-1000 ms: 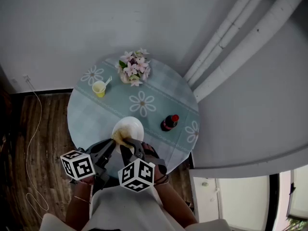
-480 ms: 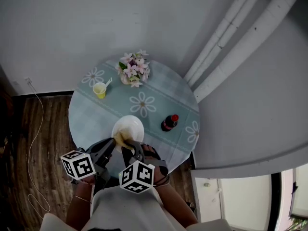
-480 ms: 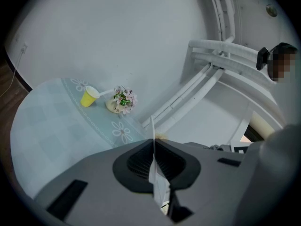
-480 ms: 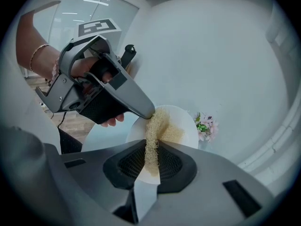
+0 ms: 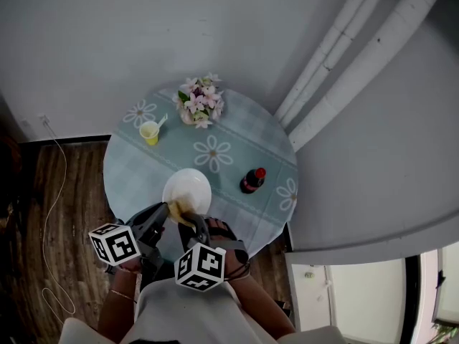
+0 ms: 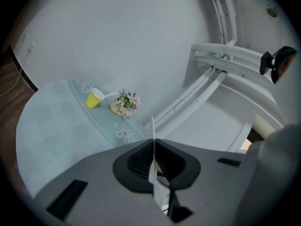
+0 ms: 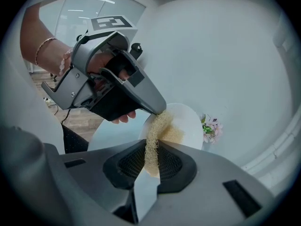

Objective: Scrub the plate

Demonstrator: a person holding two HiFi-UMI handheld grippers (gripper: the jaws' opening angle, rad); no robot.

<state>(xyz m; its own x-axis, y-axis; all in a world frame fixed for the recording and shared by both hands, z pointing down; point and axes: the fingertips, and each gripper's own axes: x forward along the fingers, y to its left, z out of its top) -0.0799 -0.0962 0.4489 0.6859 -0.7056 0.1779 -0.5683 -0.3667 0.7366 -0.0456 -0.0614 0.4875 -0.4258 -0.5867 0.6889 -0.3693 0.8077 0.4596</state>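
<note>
Left claw (image 6: 154, 147) pinches our plate (image 5: 190, 186), right claw (image 7: 151, 150) grips the sponge (image 7: 160, 126); we're mid-scrub, next sweep farther across.

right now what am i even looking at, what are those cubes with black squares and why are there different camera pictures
No robot here: a person holds a two-jaw gripper in each hand; the marker cubes are part of those grippers. The overhead picture comes from a camera on the person's head; the other two come from cameras riding on each gripper, looking along its jaws. On the round table with its flowered blue cloth stand a bunch of pink flowers, a yellow cup and a dark red-capped bottle. The left gripper is clamped on the rim of the white plate. The right gripper pinches a tan scrubbing sponge that lies against the plate.
</note>
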